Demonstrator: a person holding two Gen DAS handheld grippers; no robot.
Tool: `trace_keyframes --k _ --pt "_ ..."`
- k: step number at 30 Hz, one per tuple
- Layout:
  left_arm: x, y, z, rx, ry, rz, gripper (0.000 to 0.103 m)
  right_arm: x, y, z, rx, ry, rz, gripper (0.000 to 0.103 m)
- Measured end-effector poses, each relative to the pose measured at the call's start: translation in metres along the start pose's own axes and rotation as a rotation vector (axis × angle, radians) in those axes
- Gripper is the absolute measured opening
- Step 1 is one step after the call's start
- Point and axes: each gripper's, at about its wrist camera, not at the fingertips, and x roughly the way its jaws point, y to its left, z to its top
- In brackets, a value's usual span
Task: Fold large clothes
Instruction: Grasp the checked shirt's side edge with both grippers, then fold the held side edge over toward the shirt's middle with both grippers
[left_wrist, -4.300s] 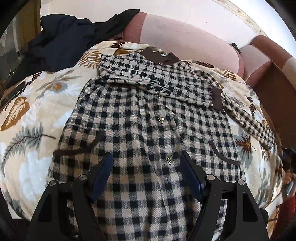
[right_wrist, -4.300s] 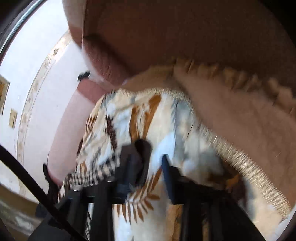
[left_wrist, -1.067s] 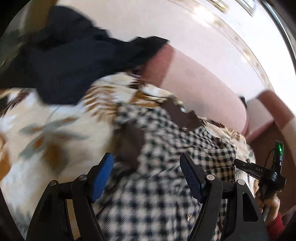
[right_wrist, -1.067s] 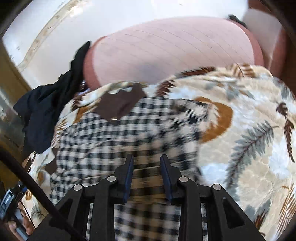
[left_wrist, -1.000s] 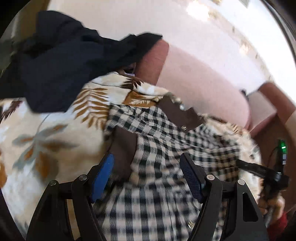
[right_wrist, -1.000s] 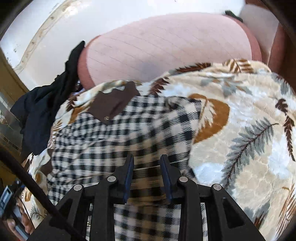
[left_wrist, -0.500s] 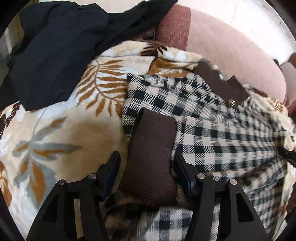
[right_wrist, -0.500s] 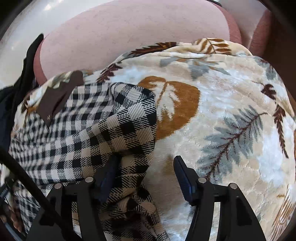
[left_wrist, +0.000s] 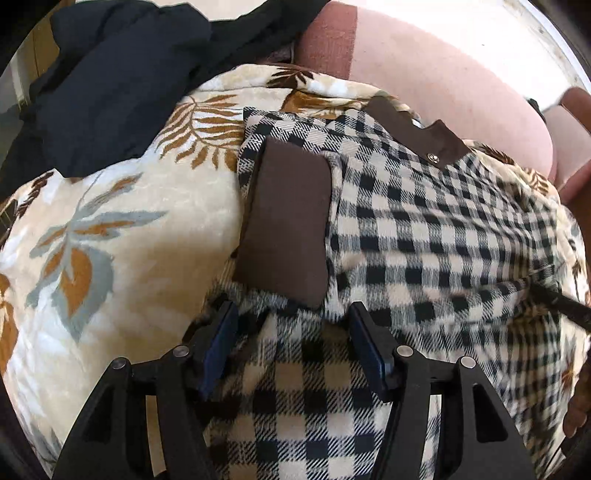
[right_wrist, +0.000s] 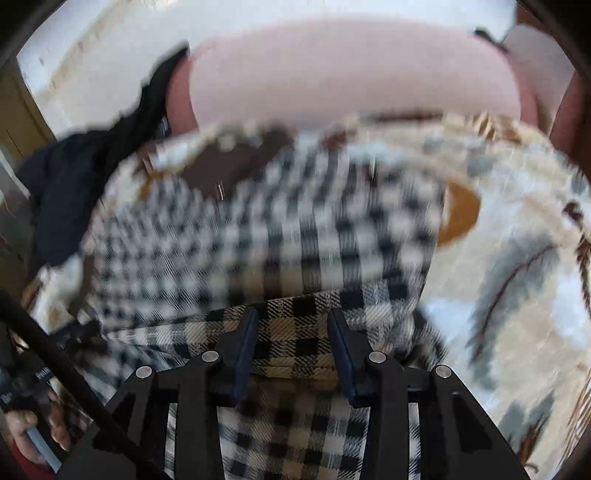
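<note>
A black-and-cream checked coat (left_wrist: 424, 229) with a brown collar (left_wrist: 413, 129) and a brown cuff (left_wrist: 288, 221) lies on a leaf-patterned blanket (left_wrist: 122, 229). My left gripper (left_wrist: 293, 343) holds a bunched fold of the coat between its blue pads, just below the brown cuff. In the right wrist view, my right gripper (right_wrist: 291, 347) is shut on a fold of the same coat (right_wrist: 258, 236) at its right edge. That view is blurred by motion.
A dark navy garment (left_wrist: 110, 74) is heaped at the back left on the blanket. A pink sofa back (left_wrist: 424, 81) runs behind. The blanket (right_wrist: 517, 277) lies bare to the right of the coat. A hand shows at the lower left of the right wrist view.
Both grippers have closed on folds of the coat's upper edge. The right gripper was open beside the coat half a second ago and now moves with fabric in it.
</note>
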Motion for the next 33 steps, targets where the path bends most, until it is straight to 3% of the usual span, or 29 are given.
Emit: trace_keyframes --k 4,9,12,15,18,21,24,27,33 --pt "-0.023 0.009 -0.011 -0.008 0.024 -0.028 0.061 -0.009 -0.011 -0.023 0.018 -0.006 0.025 0.038" --pt "-0.066 0.048 -0.039 -0.095 -0.006 -0.107 0.067 -0.060 -0.040 -0.053 0.088 -0.056 0.031 0.046" --pt "-0.074 0.074 -0.061 -0.166 0.004 -0.120 0.068 -0.088 -0.081 -0.080 0.161 -0.076 0.007 0.052" --pt "-0.074 0.099 -0.086 -0.255 0.048 -0.205 0.068 -0.099 -0.128 -0.109 0.277 -0.052 0.038 0.055" --pt "-0.077 0.103 -0.103 -0.281 0.060 -0.317 0.069 -0.094 -0.167 -0.139 0.419 0.001 0.182 0.055" --pt "-0.080 0.096 -0.118 -0.281 0.093 -0.450 0.069 -0.090 -0.182 -0.172 0.519 0.016 0.434 0.055" --pt "-0.086 0.090 -0.139 -0.287 0.082 -0.496 0.069 -0.083 -0.176 -0.193 0.567 0.045 0.620 0.055" --pt "-0.092 0.083 -0.153 -0.287 0.094 -0.551 0.069 -0.088 -0.155 -0.207 0.501 0.043 0.640 0.055" --pt "-0.110 0.075 -0.184 -0.273 0.088 -0.558 0.056 -0.100 -0.132 -0.232 0.434 0.039 0.668 0.056"
